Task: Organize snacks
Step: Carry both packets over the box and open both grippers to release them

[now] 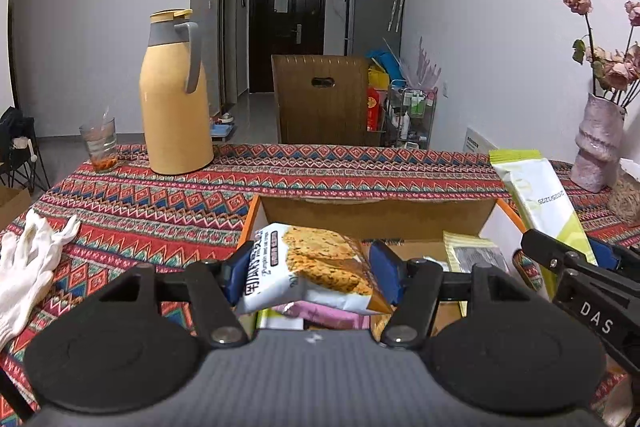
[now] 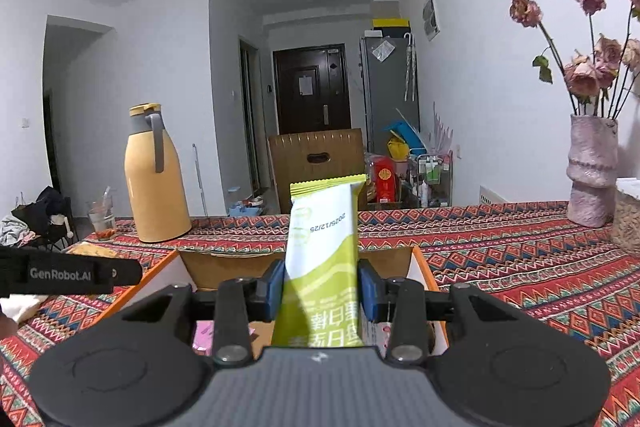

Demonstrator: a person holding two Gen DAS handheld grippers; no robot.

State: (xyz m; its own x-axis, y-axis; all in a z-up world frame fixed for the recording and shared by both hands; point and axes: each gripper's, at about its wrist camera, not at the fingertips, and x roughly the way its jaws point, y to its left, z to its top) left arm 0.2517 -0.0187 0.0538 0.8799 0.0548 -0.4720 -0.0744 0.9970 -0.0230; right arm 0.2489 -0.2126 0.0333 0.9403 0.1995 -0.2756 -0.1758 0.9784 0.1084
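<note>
In the left wrist view, the left tongs are clamped on a white cookie packet, blue pads pressing its two sides, and hold it in the air over the open cardboard box that sits on the counter with its patterned cloth. Beneath the packet a pink packet and other wrappers lie inside the box, so some snacks are already in it. At the right edge of the same view the right tongs show side-on, carrying a green-and-white snack bar that stands tilted above the box's right wall. A white glove lies on the cloth to the left, and a yellow thermos jug stands farther back. In the right wrist view, the right tongs are clamped on the lower part of the snack bar, which rises upright above the box; the pink packet is just visible below. The step in hand looks like carrying both snacks at the box, though whether they are going in or coming out cannot be told. If they are going in, the next move calls for lowering each one onto a free patch of the box floor, the tall bar laid flat first, then spreading the pads without dragging the neighbouring wrappers.
</note>
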